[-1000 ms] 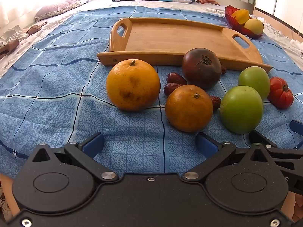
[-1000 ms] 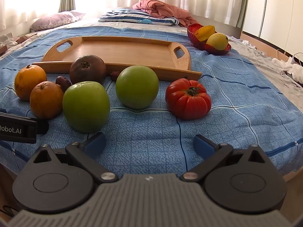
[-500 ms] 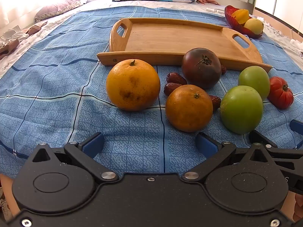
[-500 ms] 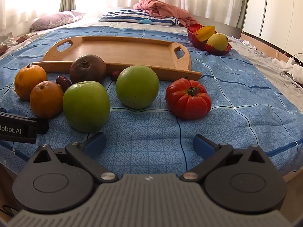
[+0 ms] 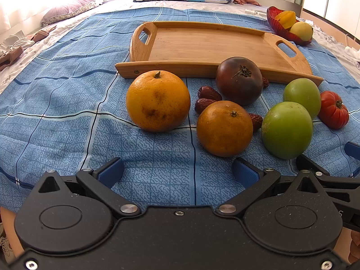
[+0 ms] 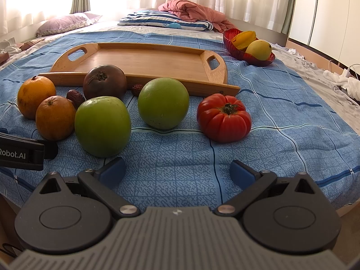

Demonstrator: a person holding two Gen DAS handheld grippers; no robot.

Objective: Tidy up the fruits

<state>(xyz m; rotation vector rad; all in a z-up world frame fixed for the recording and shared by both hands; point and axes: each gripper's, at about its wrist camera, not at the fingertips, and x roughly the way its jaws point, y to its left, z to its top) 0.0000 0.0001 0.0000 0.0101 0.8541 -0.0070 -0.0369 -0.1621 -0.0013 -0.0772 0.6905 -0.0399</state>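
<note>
Fruits lie on a blue checked bedspread in front of an empty wooden tray (image 5: 211, 42) (image 6: 146, 61). From left: a large orange (image 5: 157, 101) (image 6: 36, 96), a smaller orange (image 5: 225, 128) (image 6: 55, 118), a dark tomato (image 5: 239, 79) (image 6: 104, 82), two green apples (image 5: 286, 130) (image 5: 301, 96) (image 6: 102, 126) (image 6: 163, 102), a red ribbed tomato (image 5: 333, 109) (image 6: 223, 117), and several brown dates (image 5: 208, 93) (image 6: 75, 95). My left gripper (image 5: 177, 171) is open and empty, just short of the oranges. My right gripper (image 6: 177, 169) is open and empty, short of the apples and red tomato.
A red glass bowl (image 5: 275, 22) (image 6: 238, 51) with yellow fruit stands behind the tray's right end. Pillows (image 6: 164, 20) and a pink blanket (image 6: 193, 9) lie at the bed's far end. The left gripper's body (image 6: 20, 155) shows at the right view's left edge.
</note>
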